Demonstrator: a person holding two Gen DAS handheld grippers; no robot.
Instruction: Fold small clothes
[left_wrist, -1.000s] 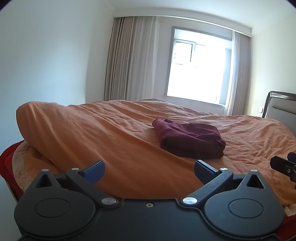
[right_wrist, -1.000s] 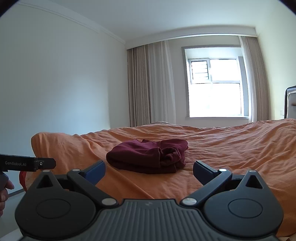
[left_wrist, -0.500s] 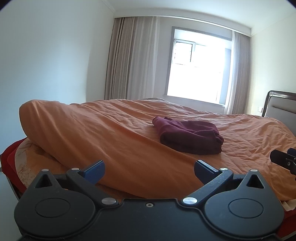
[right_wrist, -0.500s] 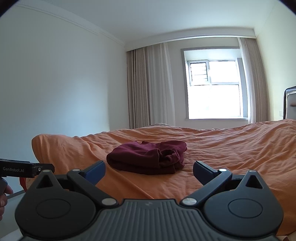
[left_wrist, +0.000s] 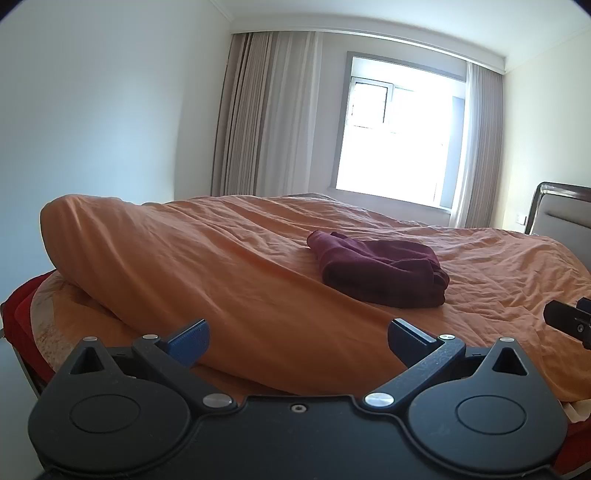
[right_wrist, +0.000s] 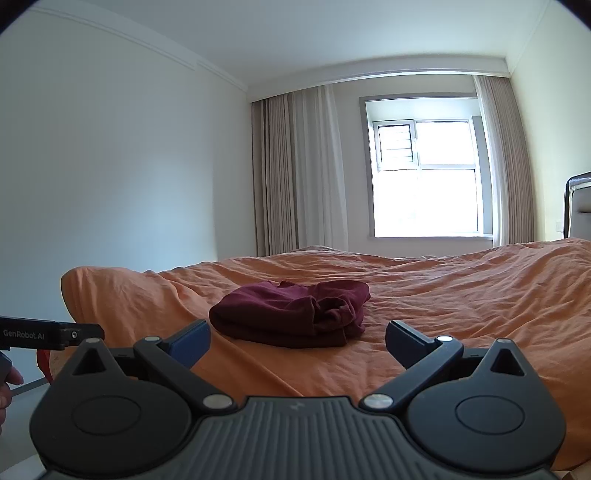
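Garment: maroon garment (left_wrist: 384, 271) lies bundled on the orange bed cover (left_wrist: 221, 266), short of the window (left_wrist: 395, 133).
Left gripper (left_wrist: 297, 341): fingers apart, empty; garment ahead and to its right, well apart.
Right gripper (right_wrist: 297, 339): fingers apart, empty; garment straight ahead, centred between the fingers, near.
Long axis: runs crosswise to the right gripper's line of reach.
Nearer hand: judged the right.
Fold status: appears loosely folded; edges uneven.
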